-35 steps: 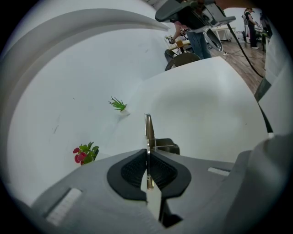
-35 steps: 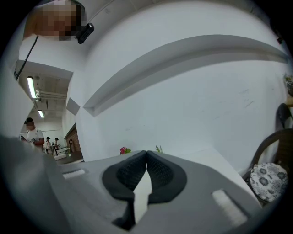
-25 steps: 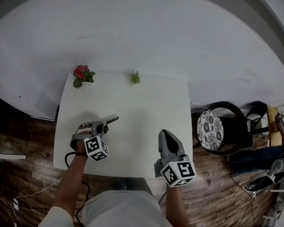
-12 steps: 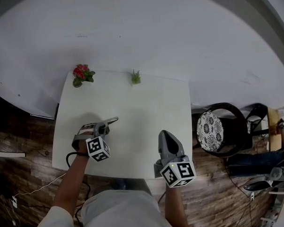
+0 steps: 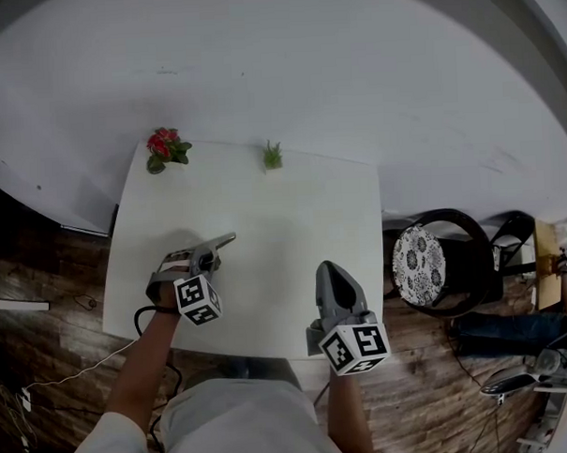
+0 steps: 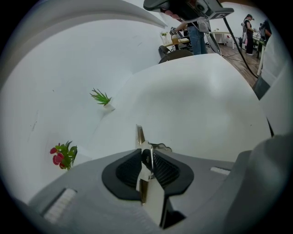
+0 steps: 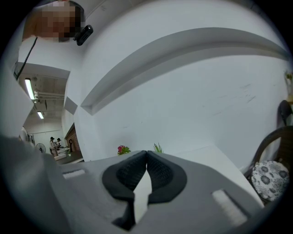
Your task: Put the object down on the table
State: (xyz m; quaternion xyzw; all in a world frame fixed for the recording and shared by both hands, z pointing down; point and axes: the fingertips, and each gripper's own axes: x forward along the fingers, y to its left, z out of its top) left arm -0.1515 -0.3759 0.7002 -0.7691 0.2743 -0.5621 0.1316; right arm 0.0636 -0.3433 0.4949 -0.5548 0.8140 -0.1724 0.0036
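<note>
A thin metal tool (image 5: 224, 240) with a dark knob sticks out of my left gripper (image 5: 210, 256) toward the table's middle, low over the white table (image 5: 292, 206). In the left gripper view the metal strip (image 6: 139, 136) stands on edge between the jaws of the left gripper (image 6: 146, 157). The jaws are opening, and the pads look just off the tool. My right gripper (image 5: 329, 271) hovers at the table's front edge, shut with nothing between its pads. In its own view the right gripper (image 7: 146, 156) points toward the back wall.
A red flower pot (image 5: 165, 149) and a small green plant (image 5: 273, 156) stand along the table's far edge. A black chair with a patterned cushion (image 5: 424, 259) is to the right of the table. Dark wooden floor and cables lie to the left.
The left gripper and the tool have stayed almost in place, drifting slightly toward me. The right gripper has not moved.
</note>
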